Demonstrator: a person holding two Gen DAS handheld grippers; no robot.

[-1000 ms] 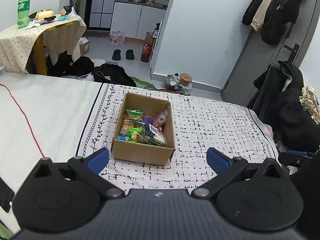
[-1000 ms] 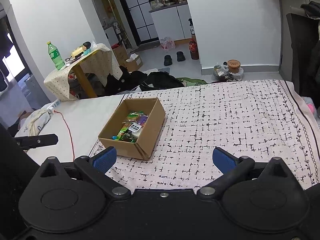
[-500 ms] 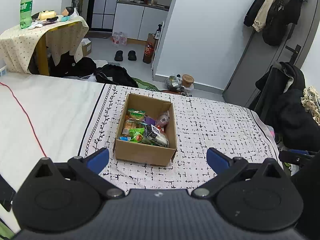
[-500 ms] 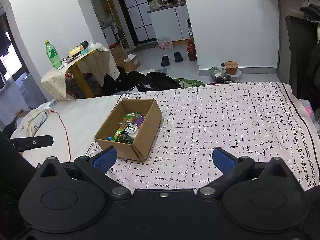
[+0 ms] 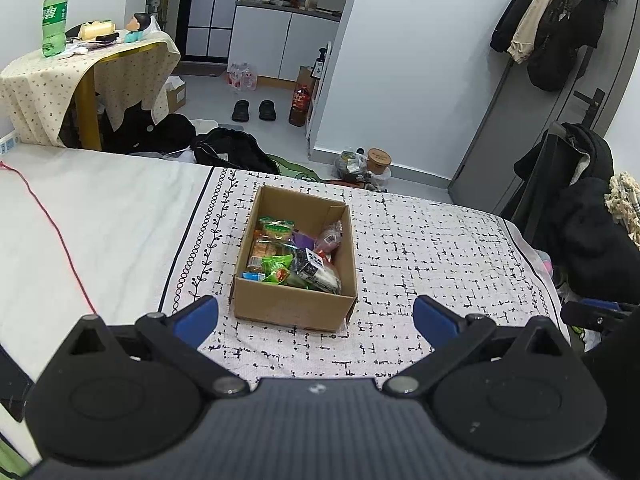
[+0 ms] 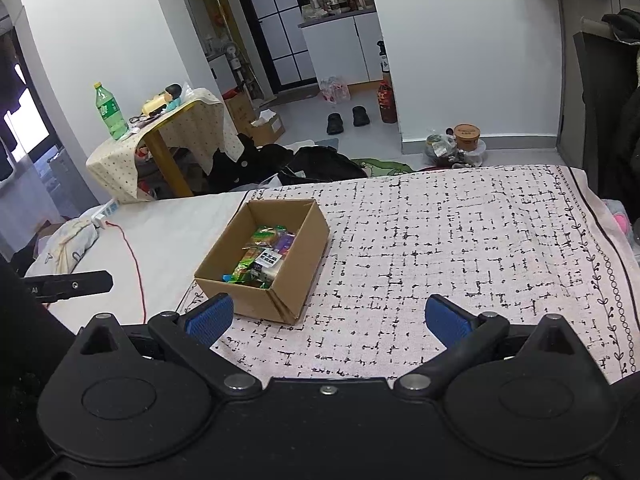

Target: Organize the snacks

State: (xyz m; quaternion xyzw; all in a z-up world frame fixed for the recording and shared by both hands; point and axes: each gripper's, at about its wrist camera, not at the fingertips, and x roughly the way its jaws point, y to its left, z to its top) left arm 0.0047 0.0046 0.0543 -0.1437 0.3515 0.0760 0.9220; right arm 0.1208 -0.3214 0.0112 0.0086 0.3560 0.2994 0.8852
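Observation:
An open cardboard box (image 5: pixel 294 307) stands on the patterned cloth (image 5: pixel 432 248) on the bed. It holds several snack packets (image 5: pixel 294 258). It also shows in the right wrist view (image 6: pixel 296 268), left of centre, with the snack packets (image 6: pixel 262 258) inside. My left gripper (image 5: pixel 316 320) is open and empty, held above the cloth just in front of the box. My right gripper (image 6: pixel 328 318) is open and empty, in front of the box and to its right.
A red cable (image 5: pixel 52 236) runs over the white sheet at the left. A small table (image 5: pixel 80 64) with a green bottle (image 5: pixel 54 16) stands beyond the bed. Dark coats (image 5: pixel 580 216) hang on a chair at the right. The bed edge is far behind the box.
Both grippers have drawn slightly back and up, so the box sits a little farther away. Both stay open. The box and snacks have not moved.

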